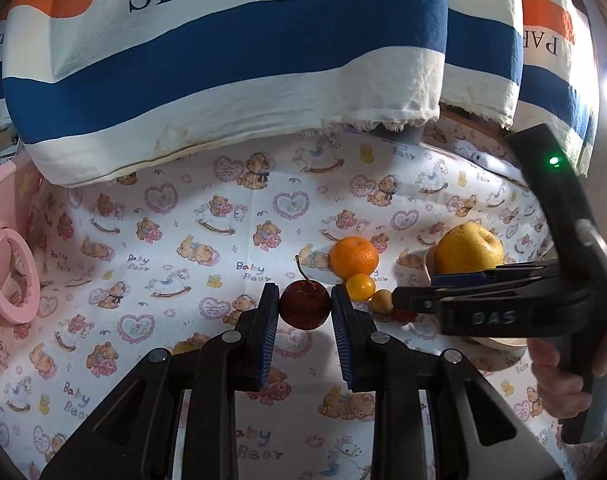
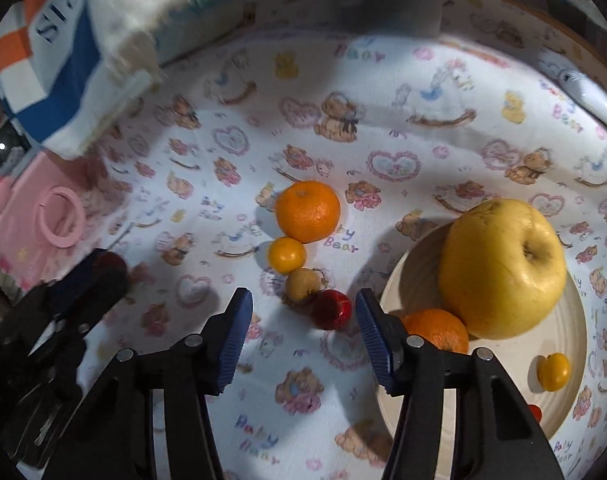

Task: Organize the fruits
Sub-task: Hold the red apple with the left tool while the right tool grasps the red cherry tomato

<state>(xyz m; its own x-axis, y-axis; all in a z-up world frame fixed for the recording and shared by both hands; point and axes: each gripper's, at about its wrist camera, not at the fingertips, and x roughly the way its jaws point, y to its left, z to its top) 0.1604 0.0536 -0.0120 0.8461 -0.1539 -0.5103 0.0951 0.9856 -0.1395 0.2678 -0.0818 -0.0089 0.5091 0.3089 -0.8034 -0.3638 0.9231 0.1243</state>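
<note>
Nine fruits (image 2: 307, 211); one plate (image 2: 415, 264)

1. Pretty dim overall, with harsh white glare blowing out the left wrist view's right edge.
2. Fisheye bends both views, corners go black.
3. Right wrist view is soft, its top and left badly smeared.
4. Hard shadows fall across the tablecloth (image 2: 383, 92).

We note a baby-bear print cloth (image 1: 207, 216) covering the surface. A striped orange, white and blue fabric (image 1: 231, 60) marked PARIS hangs over its far edge. A pink ring (image 1: 9, 272) sits on a pink box (image 2: 27, 220) at left.
</note>
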